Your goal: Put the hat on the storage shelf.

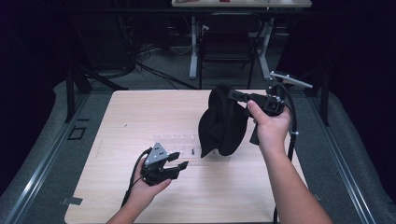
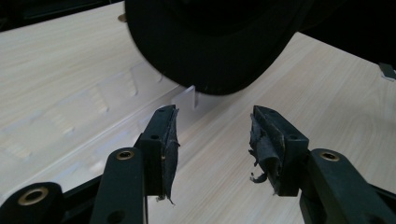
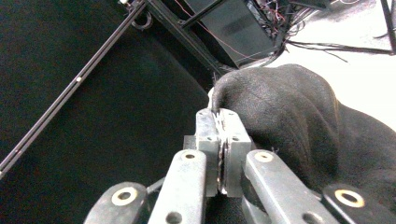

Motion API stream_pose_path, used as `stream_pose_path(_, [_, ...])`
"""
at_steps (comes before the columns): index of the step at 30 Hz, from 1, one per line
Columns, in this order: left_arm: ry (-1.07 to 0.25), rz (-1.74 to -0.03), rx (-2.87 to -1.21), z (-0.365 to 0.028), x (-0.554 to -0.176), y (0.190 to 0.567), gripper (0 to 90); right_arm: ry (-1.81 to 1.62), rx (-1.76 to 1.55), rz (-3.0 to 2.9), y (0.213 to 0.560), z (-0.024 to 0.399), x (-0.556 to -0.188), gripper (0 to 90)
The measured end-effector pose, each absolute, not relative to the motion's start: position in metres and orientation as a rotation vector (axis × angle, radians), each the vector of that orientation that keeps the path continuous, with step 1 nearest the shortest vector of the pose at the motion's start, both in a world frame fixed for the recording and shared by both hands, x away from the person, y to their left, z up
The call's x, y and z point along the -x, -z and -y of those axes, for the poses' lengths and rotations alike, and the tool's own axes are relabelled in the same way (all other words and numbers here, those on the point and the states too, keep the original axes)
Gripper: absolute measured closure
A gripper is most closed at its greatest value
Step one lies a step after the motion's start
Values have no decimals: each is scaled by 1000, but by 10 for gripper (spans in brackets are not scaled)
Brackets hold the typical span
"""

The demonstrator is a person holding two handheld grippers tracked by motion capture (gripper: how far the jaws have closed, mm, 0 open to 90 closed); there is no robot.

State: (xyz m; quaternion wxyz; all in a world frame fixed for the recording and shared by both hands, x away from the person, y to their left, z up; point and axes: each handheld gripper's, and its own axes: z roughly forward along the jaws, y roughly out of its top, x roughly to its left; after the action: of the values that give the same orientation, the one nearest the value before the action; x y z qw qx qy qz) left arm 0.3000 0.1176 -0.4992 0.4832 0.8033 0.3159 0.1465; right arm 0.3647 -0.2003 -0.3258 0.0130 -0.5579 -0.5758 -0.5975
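the right gripper (image 1: 235, 94) holds the black cap (image 1: 223, 122) clear of the table (image 1: 116, 121), jaws clamped on a thin edge of its fabric, so the cap hangs over the right half of the tabletop with its lowest part close to or just above the wood; whether it touches cannot be told. the left gripper (image 1: 179, 160) sits lower and nearer the person, jaws apart with nothing between them, aimed toward the hanging cap; in the left gripper view the worn pads (image 2: 261, 140) stand open below the rounded brim (image 2: 210, 56). the step in hand appears to be taking a second hold on the cap. to do it well, keep the right gripper steady and its clamp firm, since a pinch on thin fabric may slip if the cap swings. bring the left gripper in level with the brim, centre the edge between the pads, and close only once the fabric lies well inside them. avoid pushing the cap sideways, and avoid the clear strip (image 2: 187, 98) lying on the table beneath it
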Motion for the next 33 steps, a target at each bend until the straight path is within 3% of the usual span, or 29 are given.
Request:
stream_pose_path(12, [-377, -716, -2002, -68, -308, 493, 562, 1872, 1718, 1802, 326, 196, -357, 886])
stream_pose_path(24, [-382, -710, -2040, -57, -312, 495, 727, 1876, 1704, 1809, 323, 192, -354, 885])
stream_pose_path(33, [-406, -709, -2043, -63, -312, 495, 781, 1869, 1692, 1830, 320, 187, -352, 886])
